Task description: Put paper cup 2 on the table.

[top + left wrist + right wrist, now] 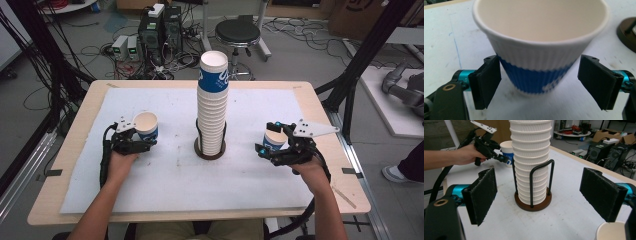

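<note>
From above, a cup [146, 125] stands on the white mat [150, 185] at the left gripper [134, 138], and another cup [274, 139] sits by the right gripper [280, 147]. Up close, the left gripper's view shows its pads spread apart, not squeezing that cup [541, 50]. The right gripper's view shows its pads wide open too, facing the stack [531, 160] in its rack [533, 203].

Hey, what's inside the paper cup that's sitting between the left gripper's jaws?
The cup looks empty: its plain white inner wall shows in the left gripper view, with nothing sticking out. The near rim hides the bottom, so that part cannot be checked.
</note>
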### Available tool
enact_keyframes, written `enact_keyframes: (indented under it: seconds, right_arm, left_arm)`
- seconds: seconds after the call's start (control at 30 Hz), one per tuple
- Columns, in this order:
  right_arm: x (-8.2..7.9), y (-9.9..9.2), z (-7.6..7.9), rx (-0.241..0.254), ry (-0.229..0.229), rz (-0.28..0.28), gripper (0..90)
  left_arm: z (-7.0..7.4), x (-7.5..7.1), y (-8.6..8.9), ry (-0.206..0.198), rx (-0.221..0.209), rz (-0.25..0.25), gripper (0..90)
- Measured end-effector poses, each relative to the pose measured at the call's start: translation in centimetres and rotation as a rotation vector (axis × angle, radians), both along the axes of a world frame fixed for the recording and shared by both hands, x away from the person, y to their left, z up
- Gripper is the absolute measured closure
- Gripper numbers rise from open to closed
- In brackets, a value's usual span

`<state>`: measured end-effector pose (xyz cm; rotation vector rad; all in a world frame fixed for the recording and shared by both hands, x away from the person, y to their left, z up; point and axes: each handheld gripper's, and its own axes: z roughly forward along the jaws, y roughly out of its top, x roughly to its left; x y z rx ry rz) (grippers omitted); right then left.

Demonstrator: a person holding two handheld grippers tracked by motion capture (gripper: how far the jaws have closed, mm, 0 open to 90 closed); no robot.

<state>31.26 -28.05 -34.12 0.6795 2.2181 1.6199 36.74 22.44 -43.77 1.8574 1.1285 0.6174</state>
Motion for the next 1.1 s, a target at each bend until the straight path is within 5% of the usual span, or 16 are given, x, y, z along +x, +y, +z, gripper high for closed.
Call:
enact_keyframes:
  seconds: [0.13, 0.23, 0.33, 0.4, 0.5, 0.67, 0.83, 1.1]
  right_arm:
    - [0.0, -0.2, 0.0, 0.001, 0.001, -0.002, 14.6]
    - [0.0, -0.3, -0.1, -0.003, 0.000, -0.009, 14.7]
    - [-0.1, -0.4, -0.2, -0.010, 0.004, -0.011, 14.7]
    - [-0.1, -0.6, -0.2, -0.011, 0.003, -0.019, 14.6]
    - [-0.1, -0.9, -0.2, -0.013, 0.002, -0.042, 14.7]
    - [-0.1, -1.4, -0.1, -0.035, 0.011, -0.108, 14.6]
    - [-0.2, -2.1, 0.1, -0.047, 0.014, -0.152, 14.6]
    - [-0.6, -2.9, 0.3, -0.054, 0.015, -0.198, 14.6]
  left_arm:
    - [0.8, -1.6, 0.6, -0.005, -0.040, 0.002, 18.7]
    - [2.0, -2.9, 0.8, -0.038, -0.010, -0.001, 18.6]
    - [3.1, -4.1, 1.1, -0.093, -0.033, -0.004, 18.6]
    - [4.1, -4.5, 1.5, -0.151, -0.092, -0.015, 18.6]
    - [5.3, -4.9, 2.2, -0.212, -0.244, -0.074, 18.6]
    - [6.8, -5.0, 2.4, -0.288, -0.367, -0.175, 18.1]
    - [8.5, -4.8, 1.7, -0.332, -0.381, -0.255, 16.9]
    - [10.0, -3.8, 0.5, -0.355, -0.392, -0.298, 16.9]
